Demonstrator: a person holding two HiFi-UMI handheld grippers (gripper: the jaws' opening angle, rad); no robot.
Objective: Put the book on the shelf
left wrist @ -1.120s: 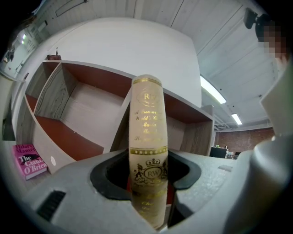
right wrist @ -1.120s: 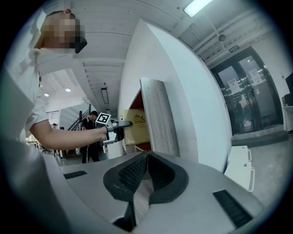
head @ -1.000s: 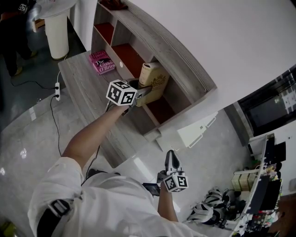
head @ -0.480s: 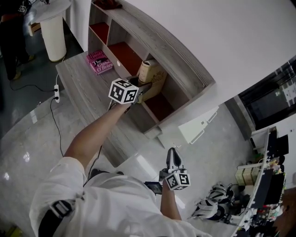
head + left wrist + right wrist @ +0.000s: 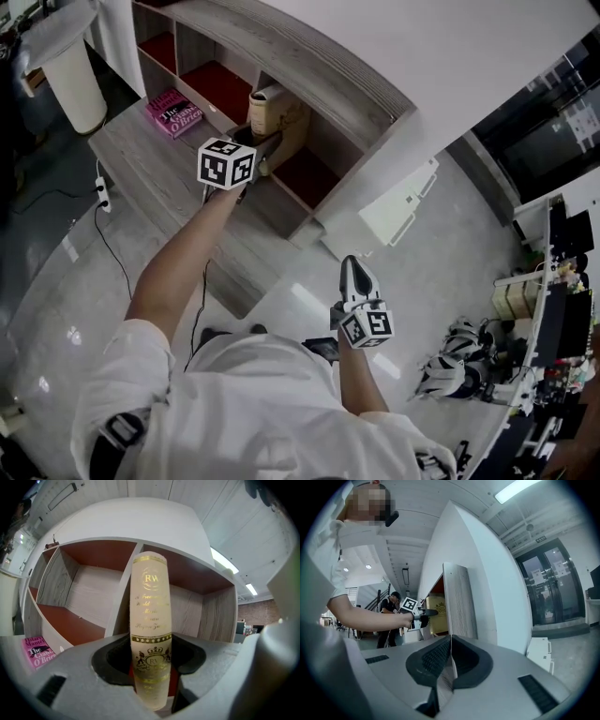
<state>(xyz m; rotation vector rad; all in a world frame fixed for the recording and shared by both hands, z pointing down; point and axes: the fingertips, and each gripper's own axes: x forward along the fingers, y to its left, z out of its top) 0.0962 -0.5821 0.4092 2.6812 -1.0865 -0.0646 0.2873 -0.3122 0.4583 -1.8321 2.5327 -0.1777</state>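
The book (image 5: pixel 151 620) looks like a thick, stiff volume, so I judge it has real weight and will not flex, though its smooth pale cover could slide in a loose grip. The left claw (image 5: pixel 151 672) is clamped on the lower part of the spine, one jaw on each cover. That is a sound place to hold, but with so much book above the jaws I would expect it to want to tip. It stands upright at the mouth of the shelf (image 5: pixel 314 75), right in front of the divider between two red-floored compartments. Whether its bottom edge touches the shelf floor I cannot tell. Its look: a cream rounded spine with gold lettering too fine to read, an "RW" monogram in a ring near the top, and a dotted gold band over a crowned crest lower down. The right claw (image 5: pixel 449 667) hangs back near the person's body, jaws together on nothing. A pink book (image 5: pixel 173 111) lies flat on the table (image 5: pixel 155 178) beside the shelf.
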